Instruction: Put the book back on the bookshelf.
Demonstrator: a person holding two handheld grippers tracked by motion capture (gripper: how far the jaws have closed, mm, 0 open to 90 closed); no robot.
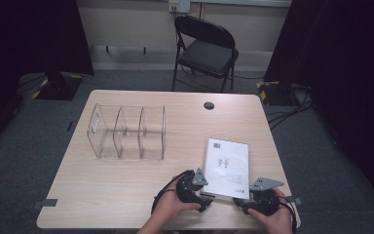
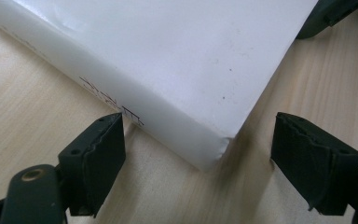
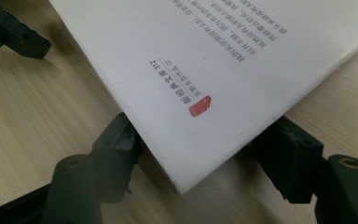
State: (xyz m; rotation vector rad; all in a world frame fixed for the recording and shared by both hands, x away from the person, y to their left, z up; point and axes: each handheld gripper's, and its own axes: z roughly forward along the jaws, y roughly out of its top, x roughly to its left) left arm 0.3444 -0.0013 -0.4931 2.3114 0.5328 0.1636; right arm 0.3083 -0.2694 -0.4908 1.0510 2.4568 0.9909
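A white book (image 1: 226,168) lies flat on the wooden table (image 1: 126,195), near its front right. My left gripper (image 1: 207,197) sits at the book's near left corner. In the left gripper view that corner of the book (image 2: 168,56) pokes between my left gripper's (image 2: 196,158) jaws, with a gap on both sides. My right gripper (image 1: 241,201) is at the near right corner. In the right gripper view the book (image 3: 223,56), with printed text and a red stamp, overlaps both pads of my right gripper (image 3: 200,154), and the pads press its two edges.
A clear acrylic divider rack (image 1: 126,131) stands at the table's left middle. A black cable hole (image 1: 209,105) is at the far edge. A black folding chair (image 1: 207,48) stands beyond the table. Each gripper view shows the other gripper's jaw (image 2: 326,14) (image 3: 14,32).
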